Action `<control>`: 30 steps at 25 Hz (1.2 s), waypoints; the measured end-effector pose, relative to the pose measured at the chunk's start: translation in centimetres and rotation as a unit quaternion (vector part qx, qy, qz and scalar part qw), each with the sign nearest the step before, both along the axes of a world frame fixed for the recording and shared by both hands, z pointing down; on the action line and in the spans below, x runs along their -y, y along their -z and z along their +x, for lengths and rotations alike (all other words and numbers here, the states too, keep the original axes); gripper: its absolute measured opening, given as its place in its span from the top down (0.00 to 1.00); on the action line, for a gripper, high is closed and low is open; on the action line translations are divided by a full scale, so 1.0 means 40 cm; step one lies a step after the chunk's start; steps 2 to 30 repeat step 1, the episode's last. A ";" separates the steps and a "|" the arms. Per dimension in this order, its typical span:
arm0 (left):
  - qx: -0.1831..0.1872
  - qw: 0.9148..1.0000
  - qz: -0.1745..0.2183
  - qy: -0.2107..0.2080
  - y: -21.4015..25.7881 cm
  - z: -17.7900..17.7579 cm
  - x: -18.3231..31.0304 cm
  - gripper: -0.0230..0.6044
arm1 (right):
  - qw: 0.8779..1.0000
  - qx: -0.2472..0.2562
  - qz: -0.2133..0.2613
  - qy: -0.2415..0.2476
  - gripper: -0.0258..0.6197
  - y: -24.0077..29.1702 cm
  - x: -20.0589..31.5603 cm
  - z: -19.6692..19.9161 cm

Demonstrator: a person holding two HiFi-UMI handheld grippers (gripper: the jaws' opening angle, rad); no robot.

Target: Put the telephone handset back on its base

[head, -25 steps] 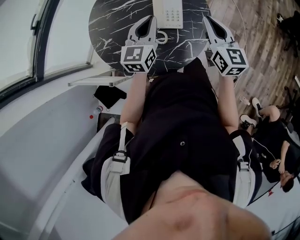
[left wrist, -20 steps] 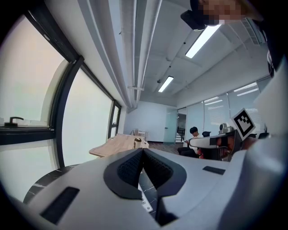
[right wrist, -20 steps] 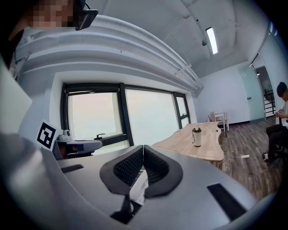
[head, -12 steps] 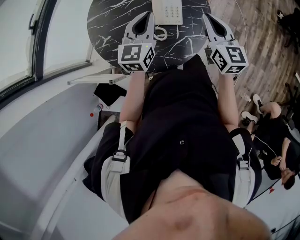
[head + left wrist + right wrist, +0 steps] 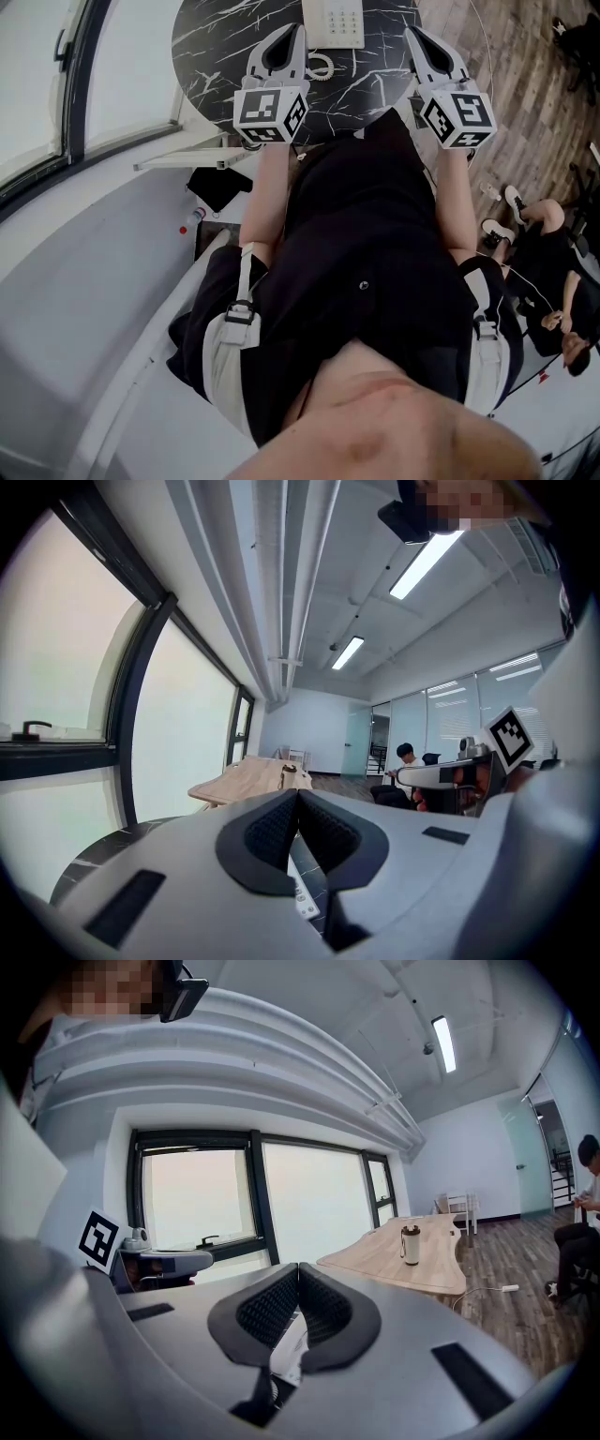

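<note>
A white telephone base with a keypad lies on the round black marble table, cut off by the top edge of the head view. Its coiled cord loops just in front of it. No handset can be made out. My left gripper hovers over the table just left of the phone, jaws shut on nothing. To the phone's right, my right gripper is likewise shut and empty. In the left gripper view the pads meet, with a sliver of keypad below them. The right gripper view shows closed pads over a white piece of the phone.
A window wall runs along the left. A black object lies on the floor under the table's edge. A person sits at the right on the wood floor side. A wooden table with a bottle stands further off.
The head view has drifted slightly, so the table and phone sit a little higher in the picture. Both grippers keep their places beside the phone, still shut.
</note>
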State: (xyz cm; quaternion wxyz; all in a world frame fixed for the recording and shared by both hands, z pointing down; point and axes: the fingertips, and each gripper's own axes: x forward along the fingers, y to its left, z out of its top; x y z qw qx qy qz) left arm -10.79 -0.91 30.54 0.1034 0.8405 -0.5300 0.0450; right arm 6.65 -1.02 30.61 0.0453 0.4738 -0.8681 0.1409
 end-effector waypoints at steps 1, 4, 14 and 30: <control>0.000 1.000 0.000 0.000 -0.001 -0.001 0.002 0.94 | 1.000 0.000 0.000 0.000 0.91 0.000 0.001 0.000; 0.000 1.000 0.000 0.000 -0.001 -0.001 0.002 0.94 | 1.000 0.000 0.000 0.000 0.91 0.000 0.001 0.000; 0.000 1.000 0.000 0.000 -0.001 -0.001 0.002 0.94 | 1.000 0.000 0.000 0.000 0.91 0.000 0.001 0.000; 0.000 1.000 0.000 0.000 -0.001 -0.001 0.002 0.94 | 1.000 0.000 0.000 0.000 0.91 0.000 0.001 0.000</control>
